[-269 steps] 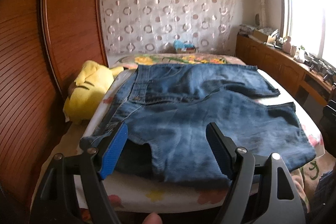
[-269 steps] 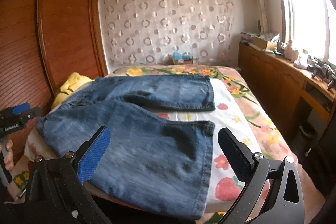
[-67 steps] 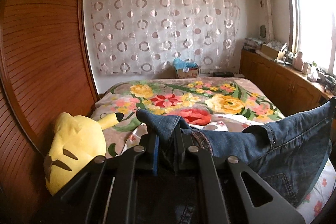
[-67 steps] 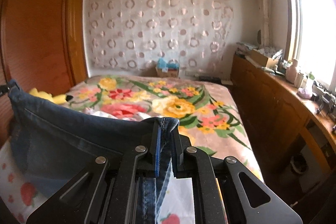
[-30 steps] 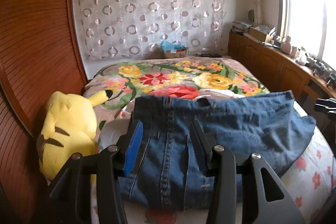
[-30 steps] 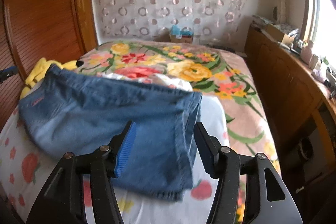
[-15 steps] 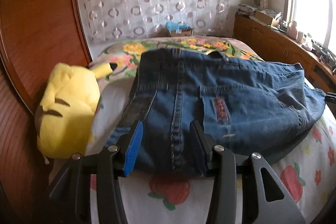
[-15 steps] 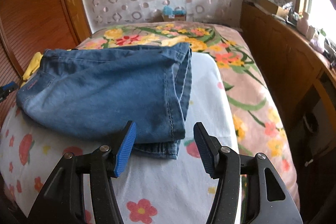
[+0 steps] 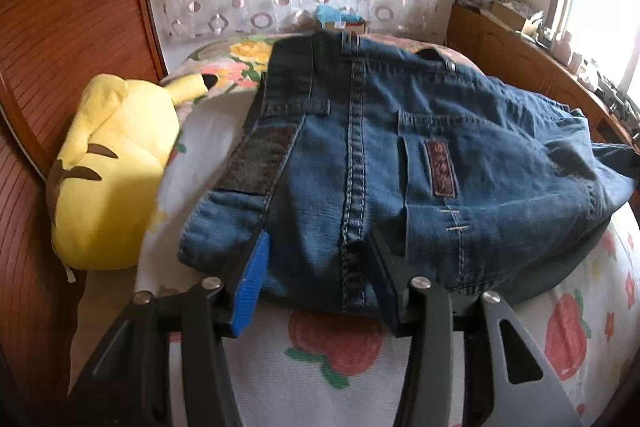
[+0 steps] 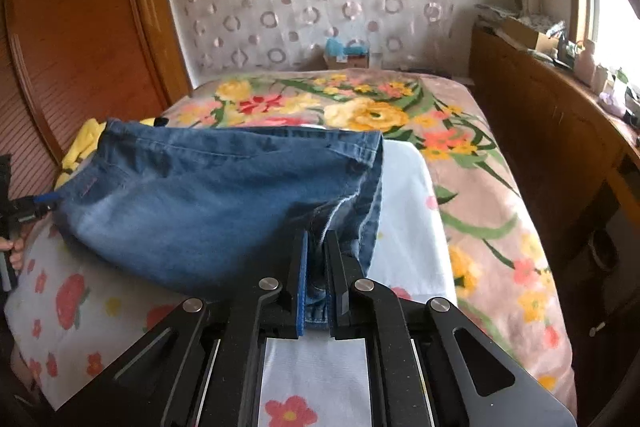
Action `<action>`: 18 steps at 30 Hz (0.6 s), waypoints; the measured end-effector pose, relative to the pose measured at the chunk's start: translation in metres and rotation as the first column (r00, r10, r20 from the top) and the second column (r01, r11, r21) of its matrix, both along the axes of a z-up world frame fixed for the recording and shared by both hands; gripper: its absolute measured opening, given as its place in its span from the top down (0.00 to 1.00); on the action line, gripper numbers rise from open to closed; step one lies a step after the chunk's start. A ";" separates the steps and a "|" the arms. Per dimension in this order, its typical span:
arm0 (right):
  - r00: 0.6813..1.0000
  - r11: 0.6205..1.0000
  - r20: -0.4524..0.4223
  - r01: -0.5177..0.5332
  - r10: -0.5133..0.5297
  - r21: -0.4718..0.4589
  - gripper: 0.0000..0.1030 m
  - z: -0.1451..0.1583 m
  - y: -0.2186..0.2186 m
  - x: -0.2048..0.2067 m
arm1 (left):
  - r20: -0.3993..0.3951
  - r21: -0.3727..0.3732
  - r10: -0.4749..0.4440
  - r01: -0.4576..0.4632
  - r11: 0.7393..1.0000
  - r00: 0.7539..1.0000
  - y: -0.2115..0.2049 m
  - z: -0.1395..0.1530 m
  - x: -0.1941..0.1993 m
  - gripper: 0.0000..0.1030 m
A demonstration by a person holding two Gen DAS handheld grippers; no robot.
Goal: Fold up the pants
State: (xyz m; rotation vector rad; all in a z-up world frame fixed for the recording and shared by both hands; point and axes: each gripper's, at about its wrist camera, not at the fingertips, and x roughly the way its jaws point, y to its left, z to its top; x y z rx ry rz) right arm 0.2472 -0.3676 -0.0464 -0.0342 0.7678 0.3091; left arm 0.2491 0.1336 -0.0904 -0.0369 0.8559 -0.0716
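Blue denim pants (image 9: 400,155) lie folded in half on the bed, waistband and back pocket toward my left gripper (image 9: 316,267). That gripper is open, its jaws straddling the near waist edge with denim between them. In the right wrist view the pants (image 10: 208,203) spread to the left, and my right gripper (image 10: 316,275) is shut on the hem layers at the pants' right end. The left gripper (image 10: 36,205) shows at the far left edge of that view.
A yellow plush toy (image 9: 108,171) lies left of the pants against the wooden headboard (image 9: 60,27). The bed (image 10: 472,187) has a floral blanket and a white fruit-print sheet (image 9: 400,367). A wooden cabinet (image 10: 560,131) runs along the right under the window.
My right gripper has gone from open to shut on the hem edge. My left gripper has moved in lower over the waist edge, still open.
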 end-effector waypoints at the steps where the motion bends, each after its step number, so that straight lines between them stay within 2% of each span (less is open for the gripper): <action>1: 1.000 1.000 -0.009 0.004 -0.005 -0.008 0.95 -0.002 0.001 0.001 | -0.003 -0.002 -0.003 0.003 1.000 1.000 0.000 -0.001 0.000 0.49; 5: 0.998 1.000 -0.058 0.015 -0.016 -0.022 0.95 -0.016 0.001 0.003 | -0.002 -0.003 -0.009 0.009 1.000 1.000 -0.001 -0.003 0.001 0.47; 7: 0.997 0.999 -0.066 0.027 -0.030 -0.038 0.83 -0.020 0.002 0.003 | -0.002 -0.014 -0.010 0.010 1.000 1.000 0.000 -0.004 0.000 0.47; 9: 0.997 0.999 -0.072 0.029 -0.031 -0.034 0.59 -0.023 0.003 0.004 | -0.003 -0.017 -0.012 0.012 1.000 1.000 0.001 -0.003 0.000 0.46; 11: 0.995 0.999 -0.091 0.036 -0.039 -0.040 0.46 -0.028 0.004 0.006 | -0.004 -0.014 -0.011 0.011 1.000 1.000 0.000 -0.003 0.001 0.46; 18: 0.988 0.998 -0.144 0.049 -0.056 -0.050 0.46 -0.047 0.006 0.015 | -0.013 -0.007 -0.019 0.019 1.000 1.000 0.001 0.001 0.000 0.46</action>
